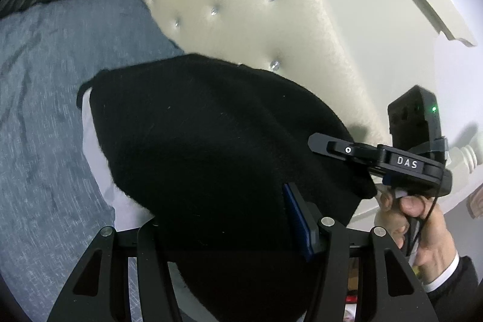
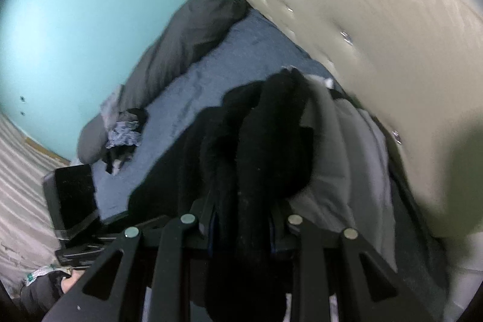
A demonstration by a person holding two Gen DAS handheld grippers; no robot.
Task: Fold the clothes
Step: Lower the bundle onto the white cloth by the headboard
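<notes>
- A black knitted garment is held up off the bed, spread between the two claws; in the left wrist view it fills the middle as a broad dark sheet in front of the tufted headboard.
- In the right wrist view the same black garment is seen bunched into thick vertical folds that run up out of the claw, with grey cloth lying just beyond it on the bed.
- The left claw is clamped on the lower edge of the garment: cloth passes between its fingers and one blue pad is pressed against the fabric.
- The right claw is likewise closed on a thick bundle of the black fabric; seen from the left wrist, its tip sits at the garment's right edge, gripped by a person's hand.
- Judged from this, a fold or a carry is in hand with the garment lifted by two edges; whether it is being raised for spreading or lowered in a fold cannot be settled.
- The next move calls for both grips to be kept firm and level, so that the loose knit does not sag or slip.
- Beyond lie the blue bedsheet, a dark grey pillow and a small heap of crumpled clothes, well apart from the claws.
</notes>
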